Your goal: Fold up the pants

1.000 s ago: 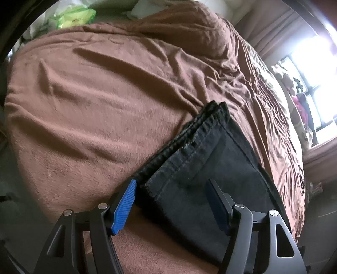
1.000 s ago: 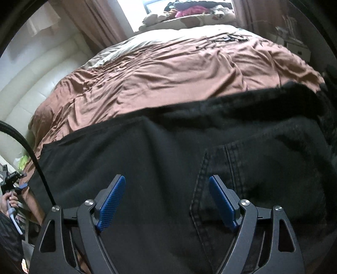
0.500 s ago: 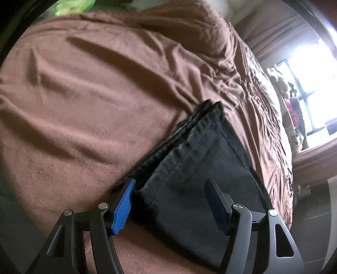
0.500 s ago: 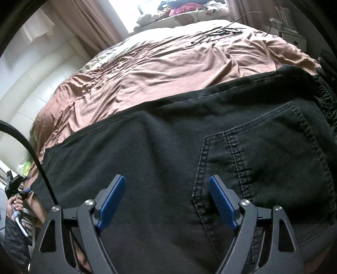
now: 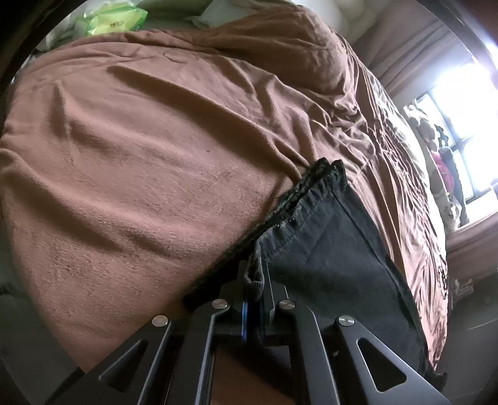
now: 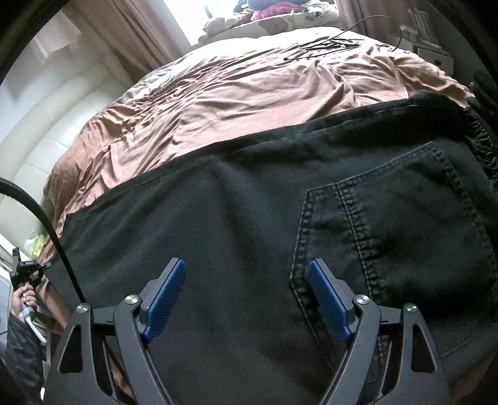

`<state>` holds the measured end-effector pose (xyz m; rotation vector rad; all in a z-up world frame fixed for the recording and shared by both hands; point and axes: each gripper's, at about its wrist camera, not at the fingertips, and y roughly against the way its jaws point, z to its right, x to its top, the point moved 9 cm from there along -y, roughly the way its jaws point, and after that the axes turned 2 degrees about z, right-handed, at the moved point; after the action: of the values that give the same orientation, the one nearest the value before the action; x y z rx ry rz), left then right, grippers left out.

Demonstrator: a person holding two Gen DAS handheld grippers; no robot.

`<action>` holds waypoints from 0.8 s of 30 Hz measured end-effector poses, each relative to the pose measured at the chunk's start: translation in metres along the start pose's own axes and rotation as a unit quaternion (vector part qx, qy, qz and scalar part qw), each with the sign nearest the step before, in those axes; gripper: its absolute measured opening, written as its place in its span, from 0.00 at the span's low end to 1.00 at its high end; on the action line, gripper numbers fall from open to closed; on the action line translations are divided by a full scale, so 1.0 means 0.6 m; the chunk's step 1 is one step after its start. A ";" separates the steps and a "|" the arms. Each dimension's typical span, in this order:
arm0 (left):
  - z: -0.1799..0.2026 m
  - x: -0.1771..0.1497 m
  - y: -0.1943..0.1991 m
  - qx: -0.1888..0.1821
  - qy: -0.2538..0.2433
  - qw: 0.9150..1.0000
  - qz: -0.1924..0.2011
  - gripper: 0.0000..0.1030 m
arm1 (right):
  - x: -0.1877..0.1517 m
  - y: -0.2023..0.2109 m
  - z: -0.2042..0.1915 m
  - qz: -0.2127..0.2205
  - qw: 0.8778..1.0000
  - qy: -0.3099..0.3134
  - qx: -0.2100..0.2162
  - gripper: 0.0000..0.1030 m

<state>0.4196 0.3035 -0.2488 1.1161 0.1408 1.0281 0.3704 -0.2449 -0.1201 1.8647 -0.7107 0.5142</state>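
Note:
Black pants (image 5: pixel 326 249) lie folded lengthwise on a brown blanket (image 5: pixel 155 155). In the left wrist view the leg-hem corner is bunched up between the jaws of my left gripper (image 5: pixel 253 280), which is shut on it. In the right wrist view the pants (image 6: pixel 249 193) fill the lower half, with the stitched back pocket (image 6: pixel 389 224) at the right. My right gripper (image 6: pixel 246 264) is open just above the fabric, its right finger beside the pocket's left edge, and nothing is pinched. The left gripper (image 6: pixel 25 271) shows small at the far left, in a person's hand.
The bed runs back to a window with soft toys (image 6: pixel 280 9). A thin black cord (image 6: pixel 326 43) lies on the far blanket. A white padded headboard (image 6: pixel 46 124) stands on the left. A green packet (image 5: pixel 115 18) lies beyond the bed. A black cable (image 6: pixel 46 224) crosses the left.
My left gripper's jaws have come together on the pants' hem corner, which was lying between them. The right gripper has stayed open and has come a little nearer to the back pocket.

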 end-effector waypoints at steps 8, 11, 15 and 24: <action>-0.014 -0.006 0.003 0.003 0.010 1.000 0.002 0.05 | -0.016 0.016 0.006 -0.002 1.000 -0.007 0.002 0.78; -0.017 -0.013 0.002 0.008 0.013 1.000 -0.009 0.10 | -0.022 0.020 0.005 -0.006 1.000 -0.007 0.004 0.78; -0.019 -0.024 0.013 -0.002 0.026 1.000 -0.017 0.16 | -0.030 0.034 0.001 -0.005 1.000 -0.002 0.014 0.78; 0.002 -0.069 0.024 -0.049 0.045 0.997 -0.038 0.58 | -0.042 0.080 0.041 0.012 1.000 -0.024 0.009 0.78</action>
<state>0.3884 0.2730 -0.2523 0.9681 0.2017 1.0067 0.3198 -0.2759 -0.1134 1.8932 -0.7626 0.4942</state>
